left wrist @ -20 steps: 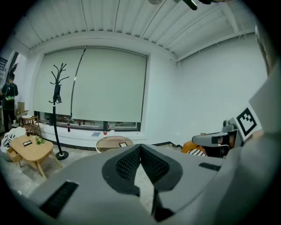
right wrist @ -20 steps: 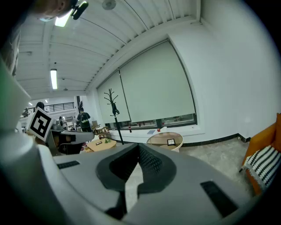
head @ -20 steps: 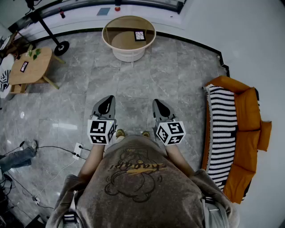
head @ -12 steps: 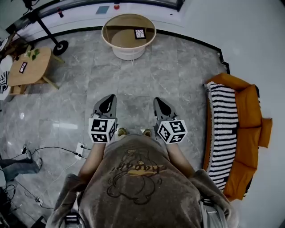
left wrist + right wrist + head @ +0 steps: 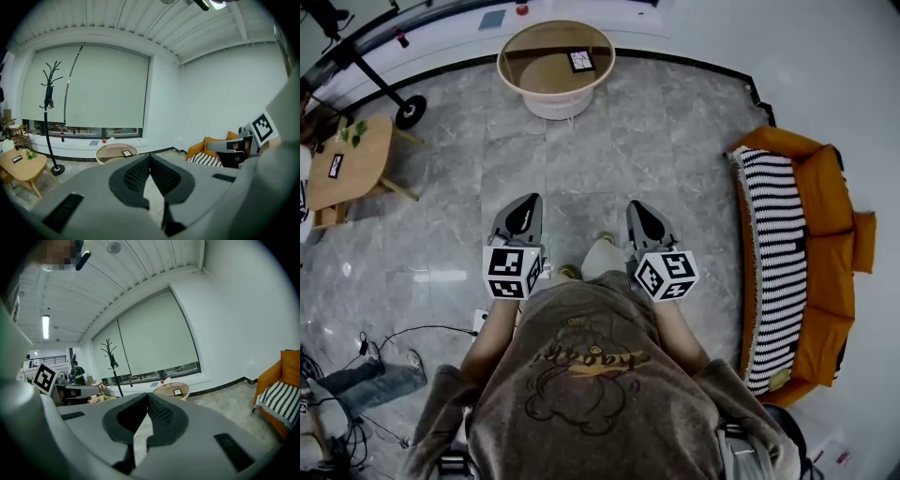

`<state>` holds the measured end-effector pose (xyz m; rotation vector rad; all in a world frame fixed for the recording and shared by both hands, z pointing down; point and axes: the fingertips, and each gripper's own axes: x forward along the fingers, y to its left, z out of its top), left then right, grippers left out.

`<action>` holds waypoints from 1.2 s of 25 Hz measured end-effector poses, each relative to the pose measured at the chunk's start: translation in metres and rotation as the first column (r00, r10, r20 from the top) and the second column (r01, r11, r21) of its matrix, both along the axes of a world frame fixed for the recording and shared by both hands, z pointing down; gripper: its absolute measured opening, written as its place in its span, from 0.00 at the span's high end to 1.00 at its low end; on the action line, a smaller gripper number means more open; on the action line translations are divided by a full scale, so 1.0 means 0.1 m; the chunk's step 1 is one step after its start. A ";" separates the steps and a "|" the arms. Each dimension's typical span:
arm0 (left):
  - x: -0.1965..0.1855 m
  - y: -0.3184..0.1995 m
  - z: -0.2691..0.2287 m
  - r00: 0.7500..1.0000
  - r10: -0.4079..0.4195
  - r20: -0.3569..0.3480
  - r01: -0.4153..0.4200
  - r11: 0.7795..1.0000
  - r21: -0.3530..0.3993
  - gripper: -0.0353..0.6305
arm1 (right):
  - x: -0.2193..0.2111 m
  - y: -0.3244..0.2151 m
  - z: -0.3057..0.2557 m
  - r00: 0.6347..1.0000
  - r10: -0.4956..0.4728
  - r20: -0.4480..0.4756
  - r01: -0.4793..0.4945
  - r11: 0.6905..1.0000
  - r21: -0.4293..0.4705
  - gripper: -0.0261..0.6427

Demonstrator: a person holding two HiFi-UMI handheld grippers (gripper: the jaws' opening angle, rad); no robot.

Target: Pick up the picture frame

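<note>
The picture frame point(image 5: 580, 61) is small, dark-edged and white-faced. It lies flat on the round wooden table point(image 5: 517, 47) far ahead across the floor. It also shows as a small dark square in the left gripper view point(image 5: 127, 153) and the right gripper view point(image 5: 177, 392). My left gripper point(image 5: 528, 200) and right gripper point(image 5: 637, 206) are held side by side in front of my body, well short of the table. Both point towards the table and a little down. The left gripper's point(image 5: 150, 155) tips meet with nothing between them, and so do the right gripper's point(image 5: 147, 394).
An orange sofa with a striped blanket point(image 5: 806, 234) stands along the right wall. A small wooden table point(image 5: 352, 159) and a coat stand's wheeled base point(image 5: 408, 112) are at the left. Cables and a power strip point(image 5: 478, 321) lie on the floor beside another person's legs point(image 5: 366, 380).
The head view has shifted, so the round table sits further up and left. A knee now shows between the grippers. Both grippers keep their places, still shut. The other person's legs have moved.
</note>
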<state>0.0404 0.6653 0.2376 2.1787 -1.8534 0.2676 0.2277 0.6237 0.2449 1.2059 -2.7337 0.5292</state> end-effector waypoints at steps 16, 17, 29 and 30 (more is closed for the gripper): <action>-0.30 -0.31 0.01 1.000 0.029 -0.010 -0.028 0.999 0.018 0.92 | -0.36 -0.27 0.01 1.000 0.028 -0.003 -0.028 1.000 0.015 0.94; -0.32 -0.34 0.02 1.000 0.029 -0.011 -0.029 0.999 0.018 0.92 | -0.39 -0.30 0.01 1.000 0.028 -0.002 -0.028 0.999 0.017 0.94; -0.45 -0.70 0.11 0.999 0.017 -0.037 -0.017 1.000 -0.005 0.92 | -0.52 -0.67 0.09 1.000 0.029 0.002 -0.029 1.000 -0.004 0.94; -0.47 -0.74 0.12 0.999 0.016 -0.040 -0.016 1.000 -0.007 0.92 | -0.54 -0.70 0.11 1.000 0.029 0.001 -0.029 1.000 -0.007 0.94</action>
